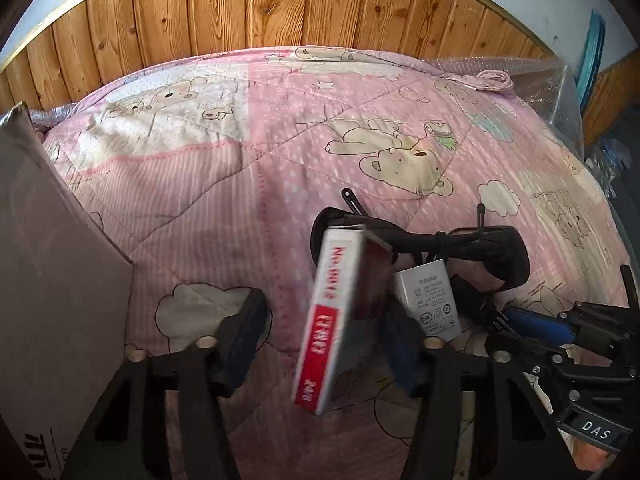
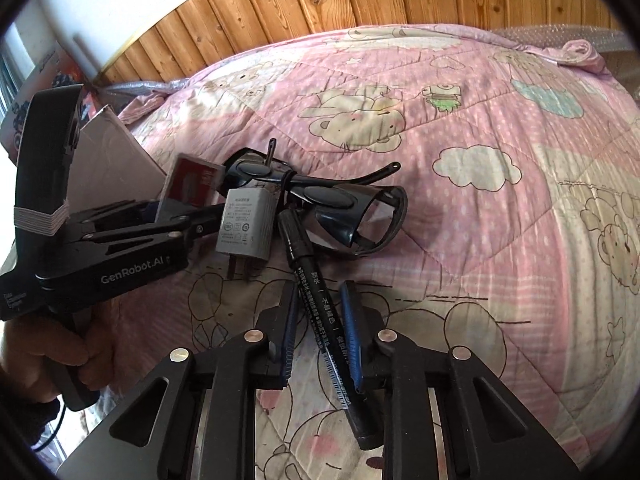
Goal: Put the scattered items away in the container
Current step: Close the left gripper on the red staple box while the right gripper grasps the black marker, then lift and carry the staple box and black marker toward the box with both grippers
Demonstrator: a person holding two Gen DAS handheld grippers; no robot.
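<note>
Pink bear-print quilt covers the bed under wood panelling. Nothing visibly sits in the cardboard box at nine o'clock, though its inside is hidden. The left gripper has its jaws apart, the red-and-white carton apparently loose between them. The right gripper is nearly closed around the black marker. The charger and the goggles lie tangled at twelve o'clock, crowding any reach.

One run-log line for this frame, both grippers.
left gripper: open around red-and-white small box | right gripper: open astride black marker pen | cardboard container: left of box
</note>
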